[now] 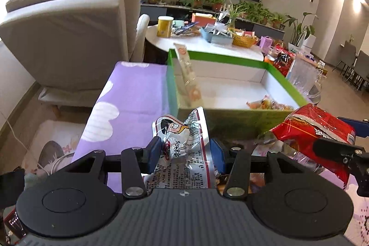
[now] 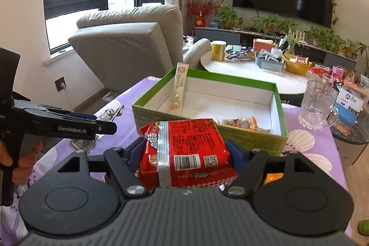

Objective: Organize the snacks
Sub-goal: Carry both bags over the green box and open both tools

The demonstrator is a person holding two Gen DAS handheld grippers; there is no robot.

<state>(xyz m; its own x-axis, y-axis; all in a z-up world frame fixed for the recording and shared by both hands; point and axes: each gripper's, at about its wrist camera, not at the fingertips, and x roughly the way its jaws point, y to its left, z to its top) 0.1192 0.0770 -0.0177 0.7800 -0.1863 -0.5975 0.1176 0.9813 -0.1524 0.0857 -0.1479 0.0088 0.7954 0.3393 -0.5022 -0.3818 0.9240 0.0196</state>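
Clearly both tongs are loaded, so the step in hand is most likely to carry each packet over the near wall of the green box (image 2: 208,107) and let it go inside. The right tongs (image 2: 186,151) are closed on the red noodle packet (image 2: 186,153), gripped across its width, with the packet sitting just near of the box's front wall. The left tongs (image 1: 184,153) clamp a crinkled silver snack pouch (image 1: 182,142) with a cartoon face, held to the left of the red packet and also short of the box, above the purple-clothed worktop (image 1: 136,93).

Inside the box, a long pale snack stick (image 2: 178,87) leans against the far-left corner and a small heap of wrapped sweets (image 2: 242,122) lies along the near wall to the right. The middle of the white floor is free, so I would aim there.

To do it well, lift the red packet high enough that its lower edge clears the rim, move it far and release low so it lands flat. It is bulky, so placing it first could crowd the pouch; keep it to one side. Send the tongs in one at a time, since they sit near each other. On the right, keep away from the glass mug (image 2: 317,105) just beside the box.
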